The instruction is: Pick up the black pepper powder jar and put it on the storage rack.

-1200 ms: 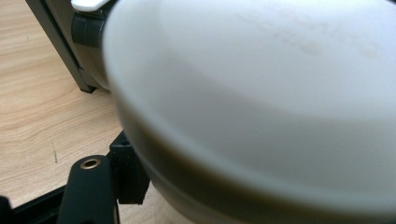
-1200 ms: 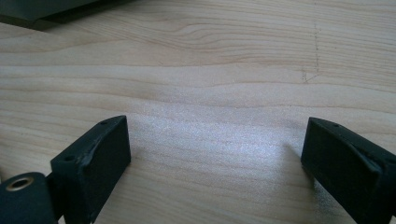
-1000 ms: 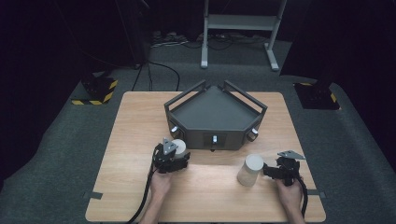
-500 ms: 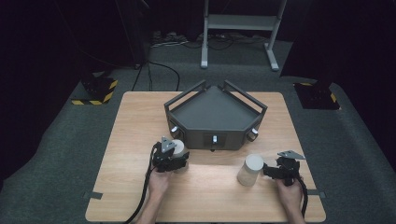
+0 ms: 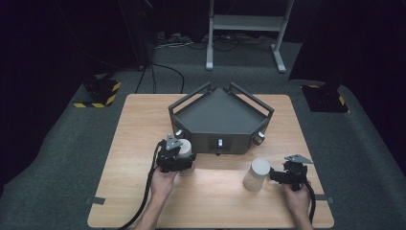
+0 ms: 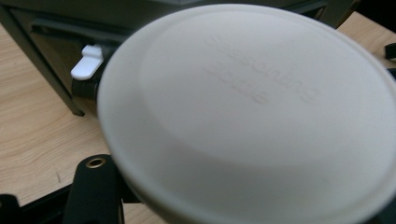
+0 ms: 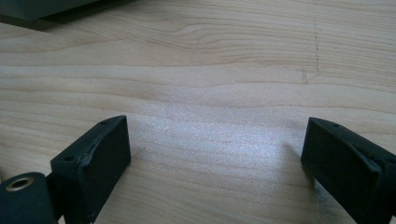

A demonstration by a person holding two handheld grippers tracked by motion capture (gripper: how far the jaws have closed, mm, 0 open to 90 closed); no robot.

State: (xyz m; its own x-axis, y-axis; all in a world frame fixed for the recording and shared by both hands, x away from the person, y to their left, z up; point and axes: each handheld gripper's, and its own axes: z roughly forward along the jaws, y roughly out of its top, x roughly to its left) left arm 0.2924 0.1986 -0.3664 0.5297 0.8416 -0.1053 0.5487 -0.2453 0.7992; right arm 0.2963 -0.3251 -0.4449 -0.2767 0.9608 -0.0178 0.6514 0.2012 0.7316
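Observation:
A white cylinder stands by the front left corner of the dark grey three-cornered box. My left gripper is shut on it. In the left gripper view its round lid looms very close, with one black finger against its lower left side. A second white cylinder stands upright on the wooden table at the front right. My right gripper sits just to the right of it, apart from it. The right gripper is open wide over bare wood, holding nothing.
The box has raised rails, small knobs on its front wall and a white latch. Its dark corner shows at the right gripper view's top left. Cables trail from both grippers over the table's near edge. Dark floor and a metal stand lie beyond.

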